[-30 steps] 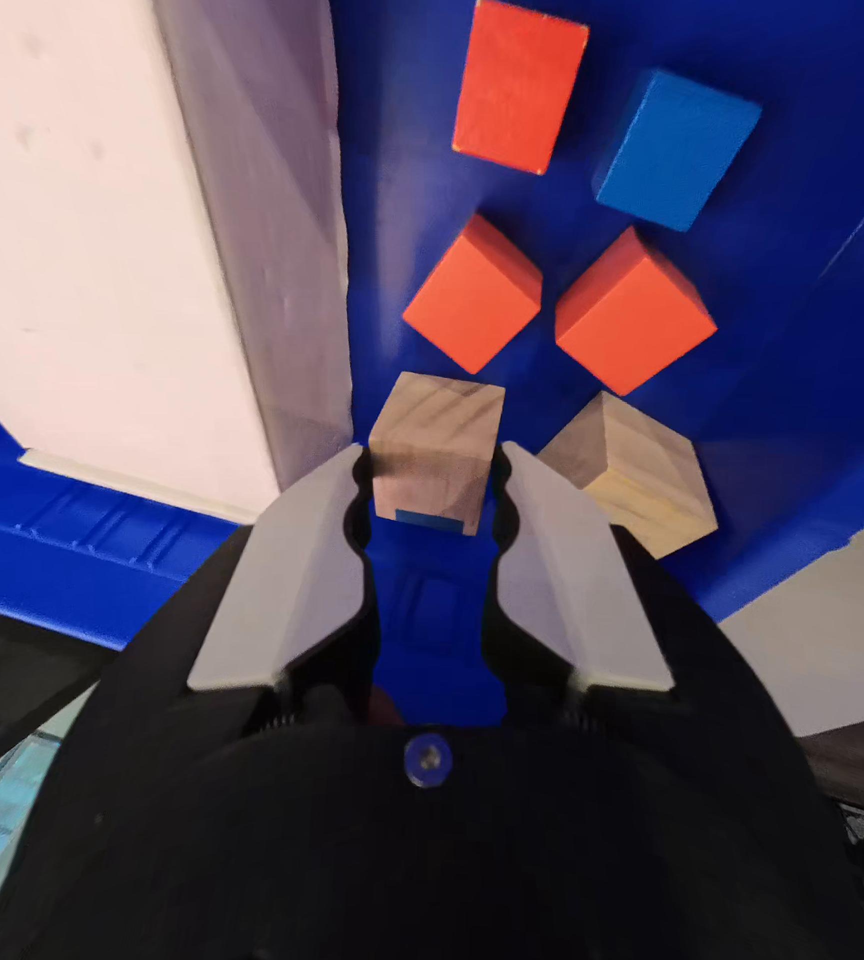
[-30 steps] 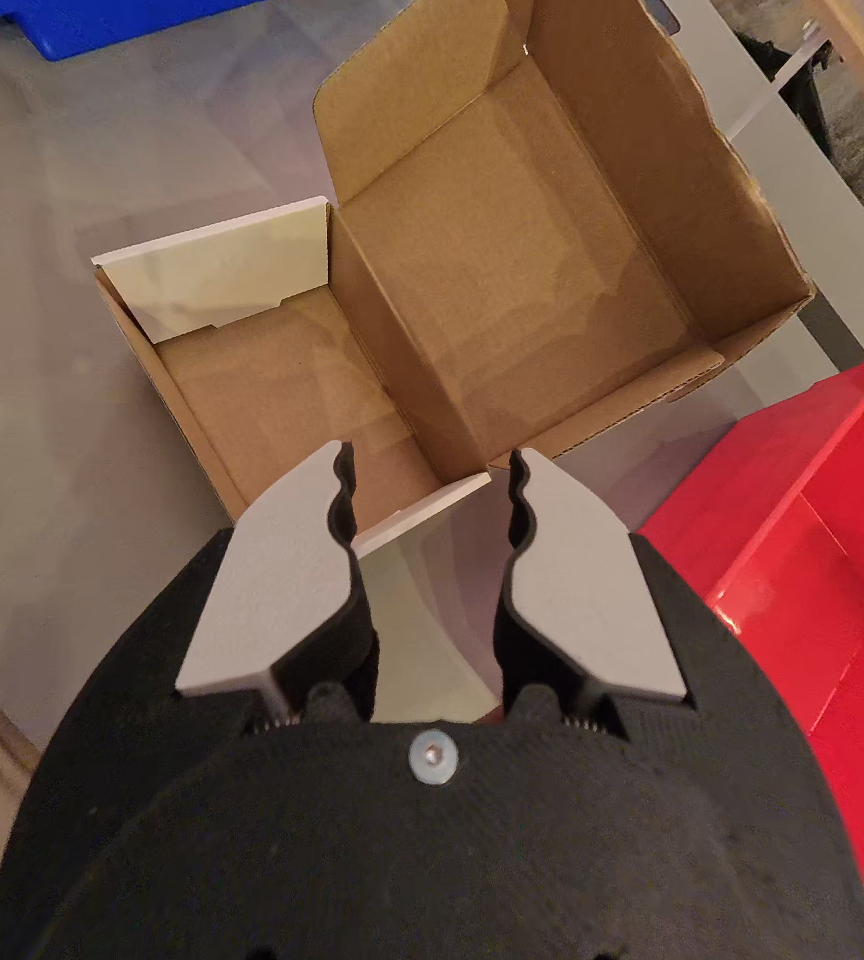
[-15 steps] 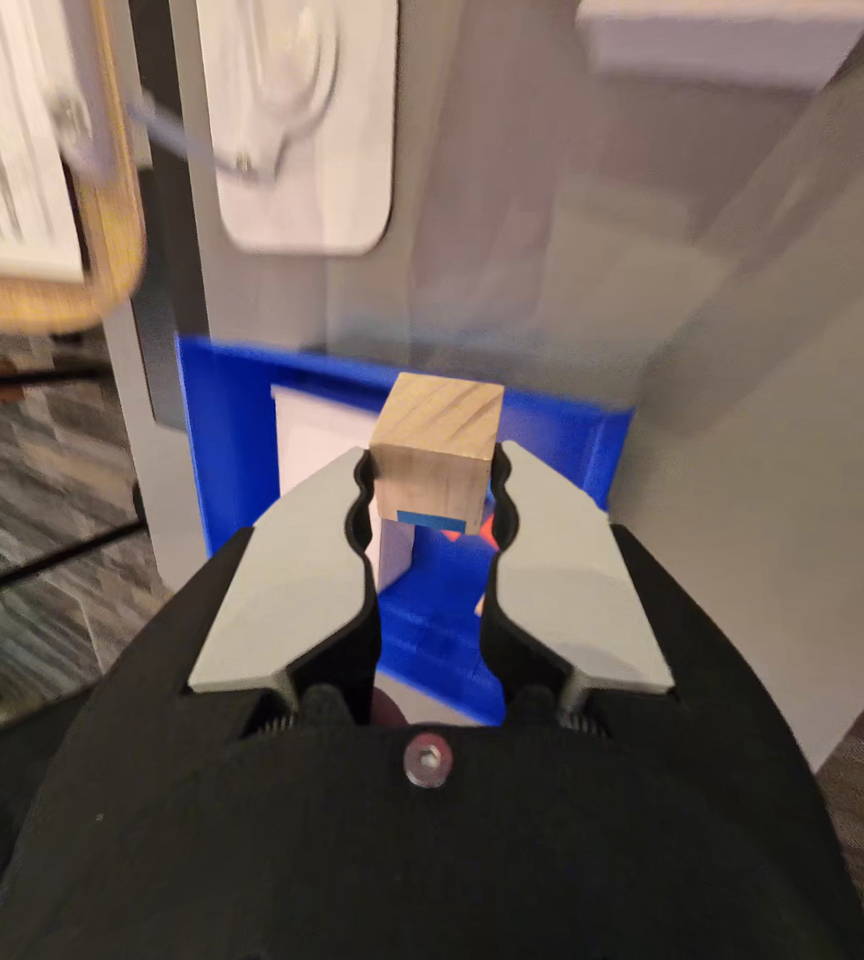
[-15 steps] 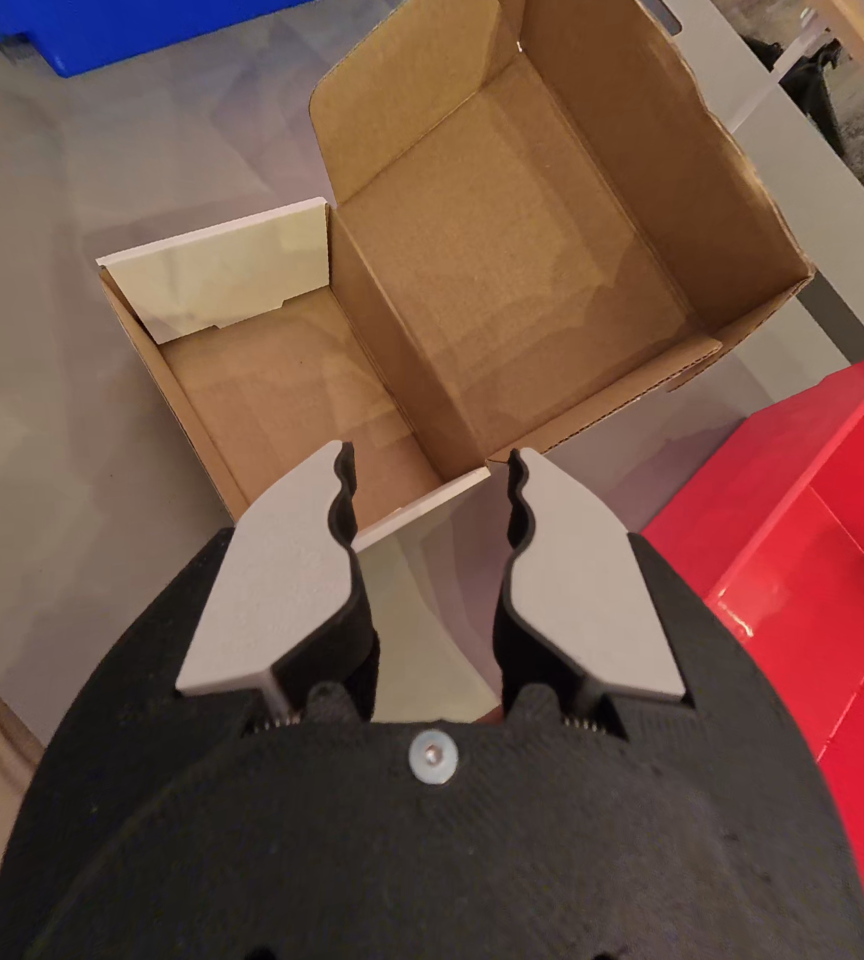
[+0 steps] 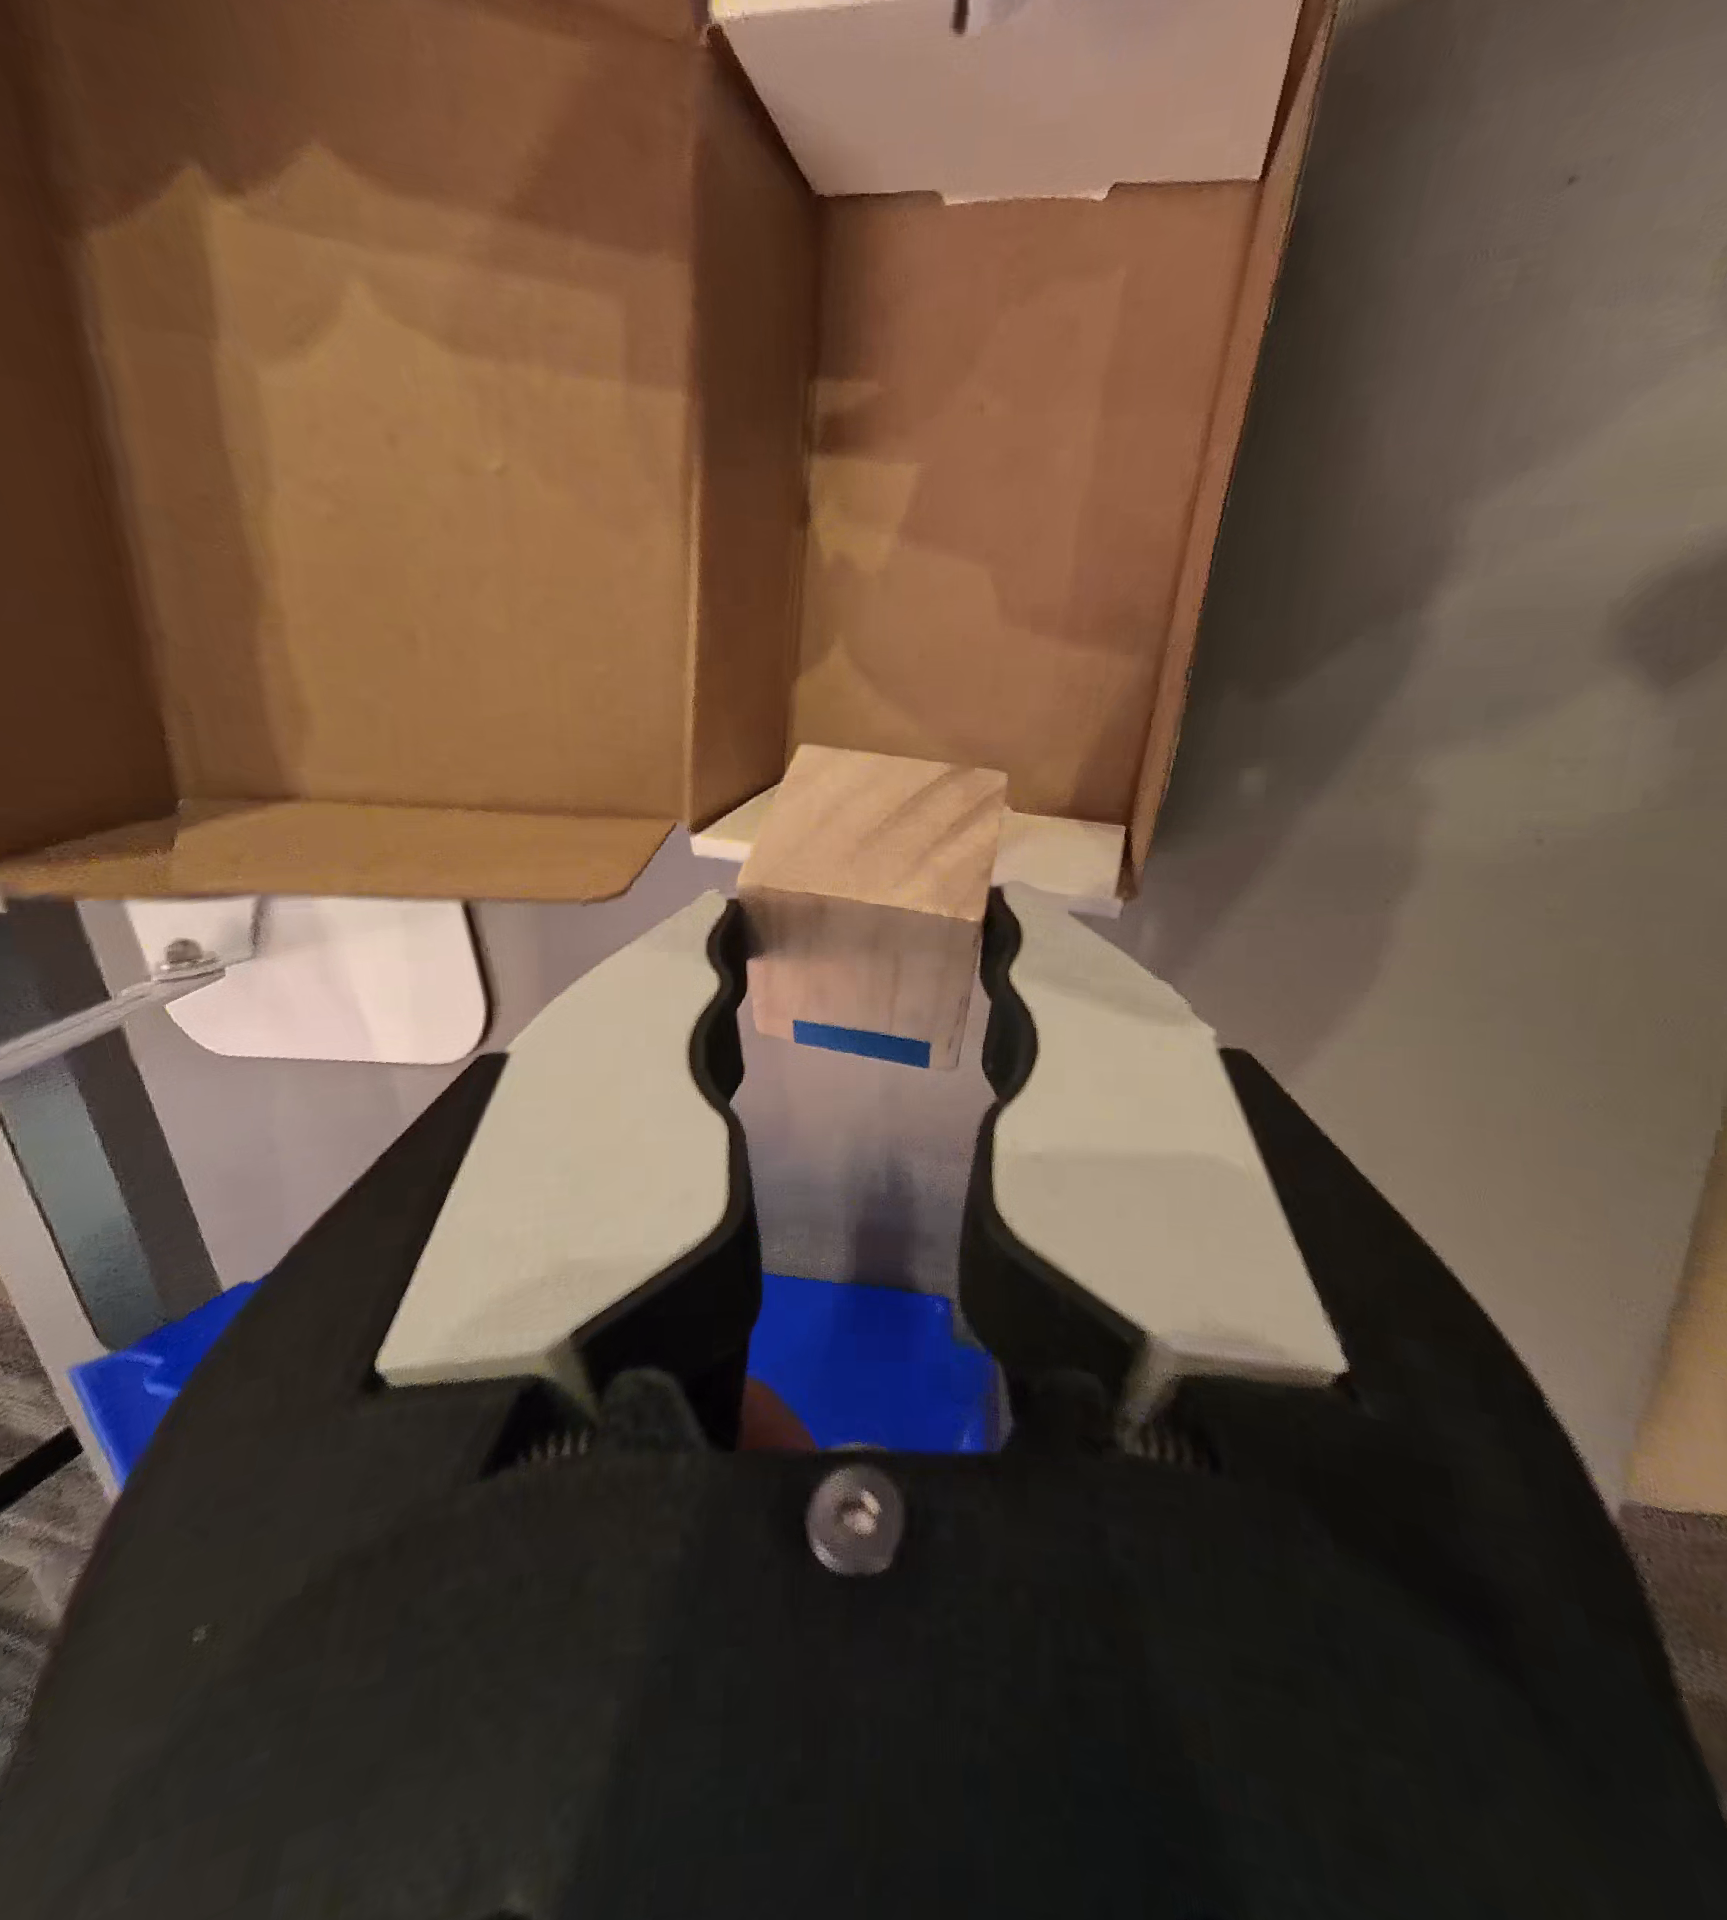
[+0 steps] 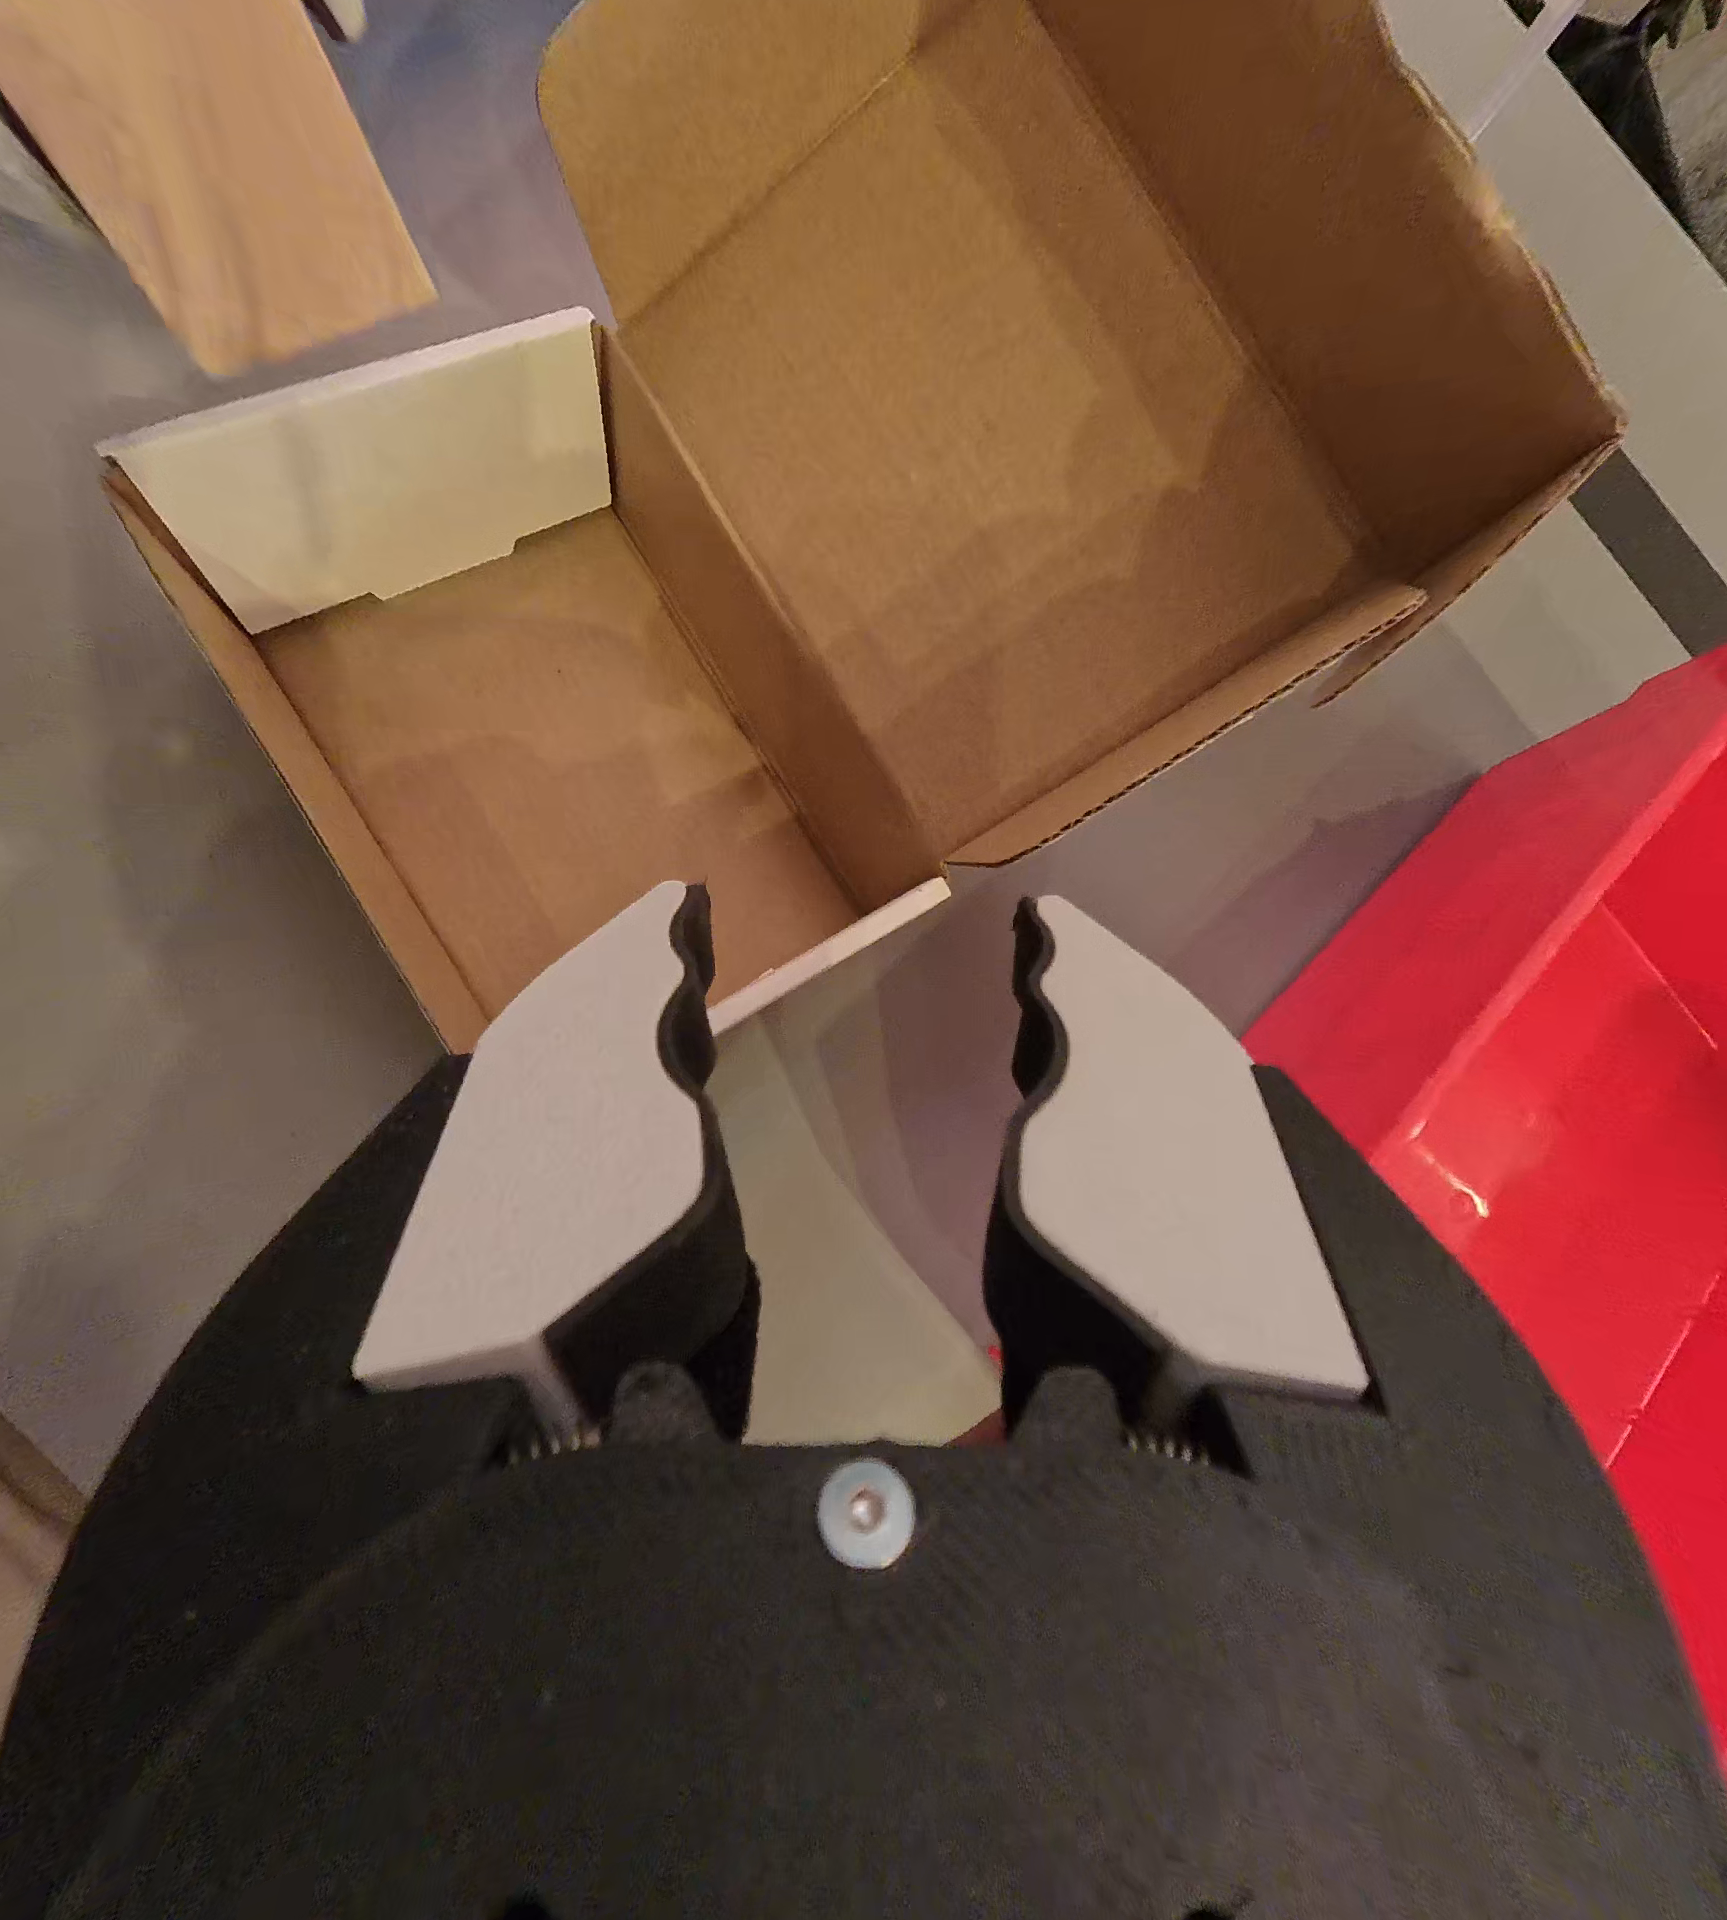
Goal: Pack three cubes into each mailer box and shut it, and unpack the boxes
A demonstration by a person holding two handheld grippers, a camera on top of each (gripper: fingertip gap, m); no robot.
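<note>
My left gripper (image 5: 864, 940) is shut on a plain wooden cube (image 5: 874, 852) with a blue strip on its near face. It holds the cube in the air at the near edge of the open cardboard mailer box (image 5: 1004, 468). The box tray is empty and its lid (image 5: 371, 468) lies open to the left. In the right wrist view the same box (image 6: 547, 727) stands open with its lid (image 6: 994, 416) tilted back. The held cube (image 6: 204, 177) shows blurred at the top left. My right gripper (image 6: 859, 909) is open and empty just above the box's near corner.
A red bin (image 6: 1617, 1091) stands to the right of the box on the grey table (image 6: 28, 883). A blue bin (image 5: 869, 1371) shows below my left gripper, behind the fingers. The table edge and dark floor lie at the far right (image 6: 1721, 156).
My left gripper has lifted the wooden cube out of the blue bin and carried it over to the open mailer box. My right gripper has stayed nearly still over the box's corner.
</note>
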